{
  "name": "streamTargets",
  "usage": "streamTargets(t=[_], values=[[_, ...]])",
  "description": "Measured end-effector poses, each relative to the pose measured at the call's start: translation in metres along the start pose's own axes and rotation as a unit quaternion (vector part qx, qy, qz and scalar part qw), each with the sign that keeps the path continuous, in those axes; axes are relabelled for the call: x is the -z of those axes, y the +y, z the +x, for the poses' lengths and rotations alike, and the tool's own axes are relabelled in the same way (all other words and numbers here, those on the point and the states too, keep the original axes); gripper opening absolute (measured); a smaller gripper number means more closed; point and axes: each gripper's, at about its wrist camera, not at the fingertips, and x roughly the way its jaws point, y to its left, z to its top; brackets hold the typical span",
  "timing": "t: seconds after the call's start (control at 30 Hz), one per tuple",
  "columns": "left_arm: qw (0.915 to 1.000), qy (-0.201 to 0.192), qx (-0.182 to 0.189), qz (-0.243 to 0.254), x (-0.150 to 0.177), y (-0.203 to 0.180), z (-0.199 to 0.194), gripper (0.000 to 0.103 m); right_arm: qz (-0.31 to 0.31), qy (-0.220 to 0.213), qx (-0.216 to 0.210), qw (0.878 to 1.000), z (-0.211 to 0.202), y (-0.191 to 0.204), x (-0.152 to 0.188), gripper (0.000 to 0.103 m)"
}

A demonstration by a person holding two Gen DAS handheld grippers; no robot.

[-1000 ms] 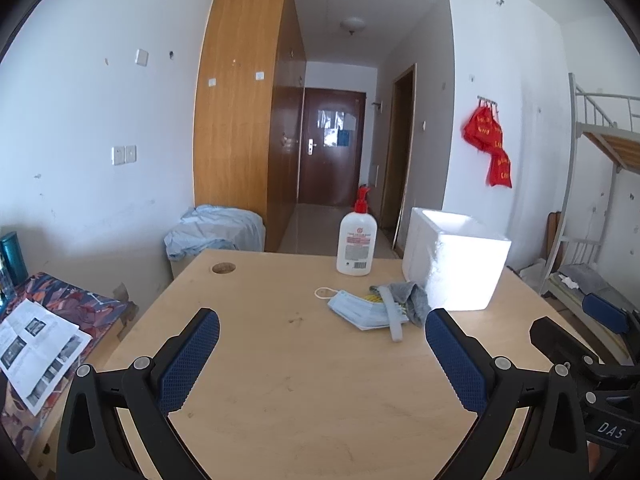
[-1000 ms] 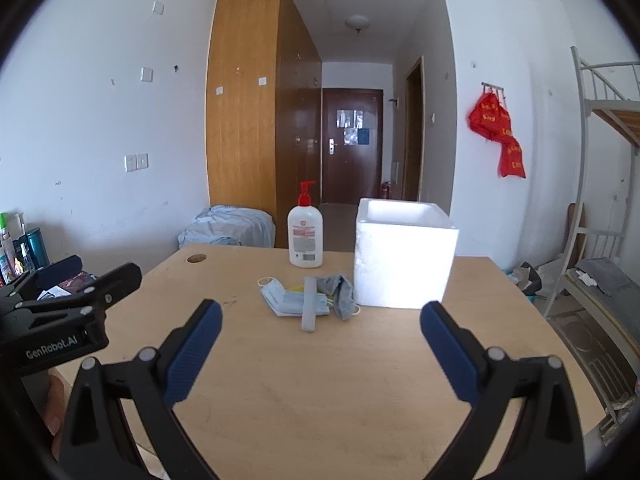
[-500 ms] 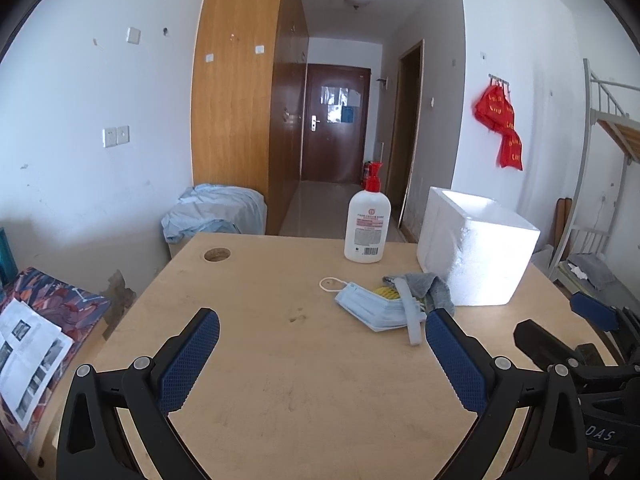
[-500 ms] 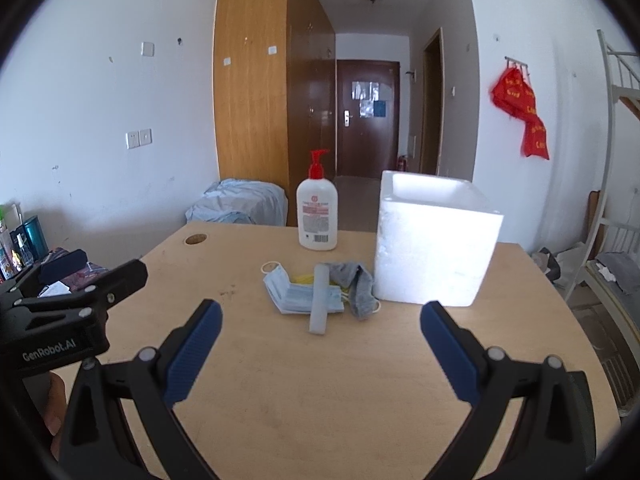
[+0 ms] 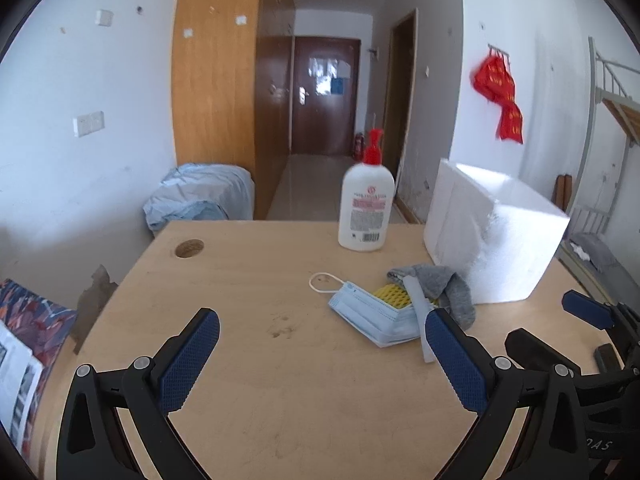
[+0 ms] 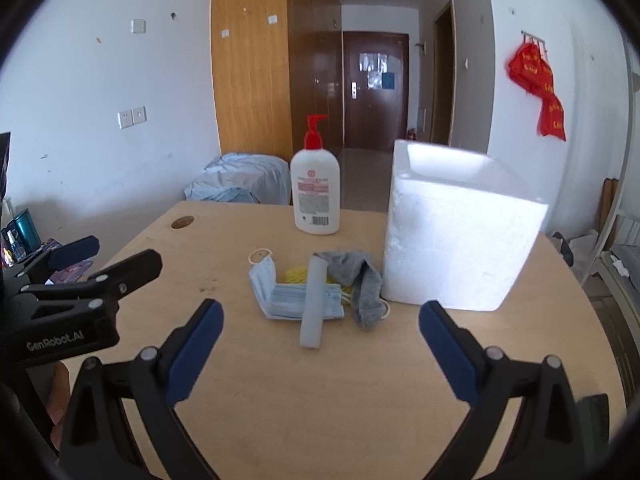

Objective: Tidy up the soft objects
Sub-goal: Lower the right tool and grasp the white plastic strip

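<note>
A small pile lies on the wooden table (image 6: 320, 400) beside a white foam box (image 6: 460, 240): blue face masks (image 6: 288, 298), a pale foam strip (image 6: 312, 304) across them, a yellow mesh piece (image 6: 296, 274) underneath, and a grey sock (image 6: 360, 280). In the left wrist view the same masks (image 5: 372, 316), sock (image 5: 440, 284) and box (image 5: 492, 240) sit ahead and to the right. My left gripper (image 5: 320, 354) is open, short of the pile. My right gripper (image 6: 320, 336) is open, just in front of the strip's near end. Neither holds anything.
A white pump bottle with a red top (image 6: 316, 196) stands behind the pile. The table has a round cable hole (image 5: 189, 248) at its far left. Bedding (image 5: 200, 196) lies on the floor beyond, and a patterned cloth with papers (image 5: 24, 340) at the left.
Both grippers have moved forward over the table toward the pile, which now looks larger and nearer. Both stay open.
</note>
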Motion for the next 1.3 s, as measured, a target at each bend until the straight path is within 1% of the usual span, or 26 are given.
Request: streamTargets(t=[0.13, 0.27, 0.37, 0.5, 0.6, 0.63, 0.67, 0.73, 0.77, 0.87, 0.93, 1.03, 1.07, 1.13, 1.2, 1.23, 1.3], values=[[0.9993, 0.035, 0.013, 0.004, -0.004, -0.003, 0.036, 0.103, -0.005, 0.026, -0.009, 1.0, 0.02, -0.002, -0.002, 0.094], [0.9984, 0.052, 0.015, 0.014, -0.005, -0.009, 0.064, 0.103, -0.009, 0.051, -0.02, 0.998, 0.042, -0.004, -0.004, 0.091], [0.9962, 0.082, 0.03, 0.003, -0.003, -0.008, 0.09, 0.103, -0.003, 0.078, -0.035, 0.996, 0.061, -0.011, -0.001, 0.086], [0.9935, 0.109, 0.032, -0.003, -0.005, -0.005, 0.117, 0.102, -0.001, 0.11, -0.048, 0.993, 0.082, -0.015, 0.003, 0.082], [0.9922, 0.121, 0.029, -0.004, -0.005, -0.003, 0.136, 0.102, -0.004, 0.13, -0.07, 0.989, 0.094, -0.013, 0.004, 0.08], [0.9914, 0.126, 0.034, -0.003, -0.007, -0.003, 0.142, 0.102, -0.006, 0.136, -0.075, 0.988, 0.098, -0.012, 0.004, 0.079], [0.991, 0.129, 0.038, -0.003, -0.008, -0.002, 0.146, 0.101, -0.011, 0.139, -0.076, 0.987, 0.102, -0.011, 0.003, 0.077], [0.9905, 0.131, 0.038, -0.011, -0.011, 0.0, 0.153, 0.101, -0.018, 0.147, -0.076, 0.986, 0.11, -0.01, 0.002, 0.076], [0.9896, 0.134, 0.05, -0.013, -0.012, -0.001, 0.157, 0.101, -0.017, 0.15, -0.078, 0.986, 0.114, -0.011, 0.002, 0.075], [0.9873, 0.144, 0.067, -0.011, -0.016, -0.007, 0.167, 0.101, -0.015, 0.156, -0.084, 0.984, 0.121, -0.012, 0.001, 0.072], [0.9864, 0.149, 0.068, -0.01, -0.018, -0.01, 0.173, 0.101, -0.013, 0.158, -0.089, 0.983, 0.123, -0.012, 0.001, 0.072], [0.984, 0.162, 0.071, -0.024, -0.017, -0.007, 0.183, 0.101, -0.007, 0.162, -0.1, 0.982, 0.124, -0.011, 0.004, 0.07], [0.9832, 0.165, 0.071, -0.029, -0.017, -0.005, 0.187, 0.1, -0.005, 0.164, -0.105, 0.981, 0.127, -0.012, 0.004, 0.068], [0.9817, 0.174, 0.072, -0.027, -0.015, -0.007, 0.193, 0.096, -0.002, 0.172, -0.108, 0.979, 0.13, -0.011, 0.005, 0.064], [0.9795, 0.185, 0.075, -0.024, -0.011, -0.01, 0.197, 0.093, 0.001, 0.183, -0.112, 0.977, 0.135, -0.01, 0.008, 0.053], [0.979, 0.187, 0.078, -0.022, -0.01, -0.011, 0.198, 0.091, 0.002, 0.186, -0.113, 0.976, 0.136, -0.01, 0.008, 0.05], [0.9784, 0.191, 0.078, -0.02, -0.008, -0.012, 0.2, 0.088, 0.004, 0.19, -0.116, 0.975, 0.138, -0.01, 0.008, 0.036]])
